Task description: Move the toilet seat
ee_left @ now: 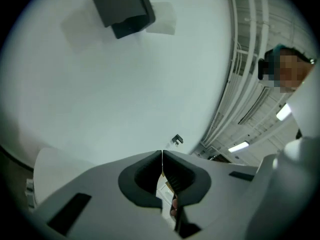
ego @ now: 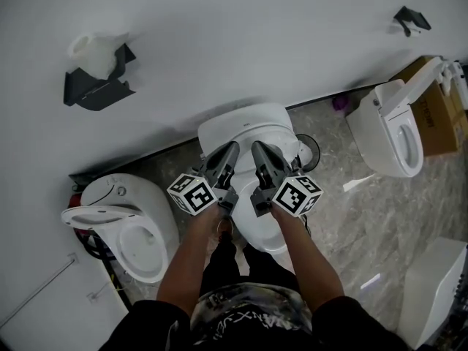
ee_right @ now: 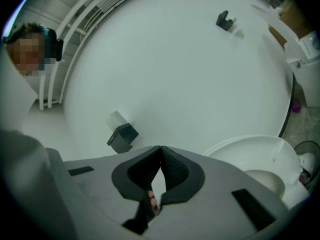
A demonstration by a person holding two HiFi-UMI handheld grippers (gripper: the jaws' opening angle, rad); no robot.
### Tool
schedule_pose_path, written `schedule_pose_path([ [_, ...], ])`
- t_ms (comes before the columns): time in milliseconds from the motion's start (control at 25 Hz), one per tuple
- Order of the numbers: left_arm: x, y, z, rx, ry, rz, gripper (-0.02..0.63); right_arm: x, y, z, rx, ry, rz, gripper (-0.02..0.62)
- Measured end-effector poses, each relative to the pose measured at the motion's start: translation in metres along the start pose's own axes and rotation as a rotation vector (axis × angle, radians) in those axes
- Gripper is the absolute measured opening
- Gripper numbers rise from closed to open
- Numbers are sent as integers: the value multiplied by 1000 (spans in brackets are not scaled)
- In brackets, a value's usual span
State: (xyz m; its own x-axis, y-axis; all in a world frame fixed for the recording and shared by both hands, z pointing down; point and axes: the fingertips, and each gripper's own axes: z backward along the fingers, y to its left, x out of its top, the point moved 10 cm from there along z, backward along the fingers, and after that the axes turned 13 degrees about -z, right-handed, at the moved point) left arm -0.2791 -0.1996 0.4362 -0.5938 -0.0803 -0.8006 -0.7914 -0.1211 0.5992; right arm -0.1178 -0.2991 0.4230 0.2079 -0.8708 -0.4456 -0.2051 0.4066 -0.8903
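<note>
While the left gripper (ego: 231, 149) and the right gripper (ego: 257, 147) hang side by side over the middle toilet (ego: 268, 237), both pointing level at the white wall (ego: 219, 35), look at the jaws. They're clenched tight on each, tips meeting, with nothing pinched between them in either gripper view. That reads to me as a pushing pose rather than a grasp, two blunt noses set evenly across the width so a hinged piece tips without twisting. And the toilet seat (ego: 247, 126)? It looks to be the rounded white piece at the far end of that toilet, just beyond the tips and close against the wall. I judge it raised, though whether it leans fully back, or whether the tips touch it, I cannot tell from here. Around us it's crowded: a second toilet (ego: 135, 236) near left with its lid tilted up, a third toilet (ego: 391, 134) far right with its lid up, and a cardboard box (ego: 441, 119) just behind that one. On the wall there's a black holder (ego: 95, 88) with something white on it to the left, and a small black bracket (ego: 412, 20) far right. Down on the marbled floor (ego: 351, 210), a dark round object (ego: 310, 149) sits just right of the middle toilet, and a small purple thing (ego: 340, 102) lies by the wall. Nothing lies between the grippers and the seat; the wall itself is the one limit, I'd say, stopping any further swing back.
</note>
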Motion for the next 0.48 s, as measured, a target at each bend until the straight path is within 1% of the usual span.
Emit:
schedule_pose_path([
  [200, 31, -27, -4, -43, 42, -203, 25, 14, 31, 9, -4, -22, 145, 5],
  [480, 69, -71, -8, -112, 68, -414, 25, 31, 73, 28, -6, -51, 306, 4],
])
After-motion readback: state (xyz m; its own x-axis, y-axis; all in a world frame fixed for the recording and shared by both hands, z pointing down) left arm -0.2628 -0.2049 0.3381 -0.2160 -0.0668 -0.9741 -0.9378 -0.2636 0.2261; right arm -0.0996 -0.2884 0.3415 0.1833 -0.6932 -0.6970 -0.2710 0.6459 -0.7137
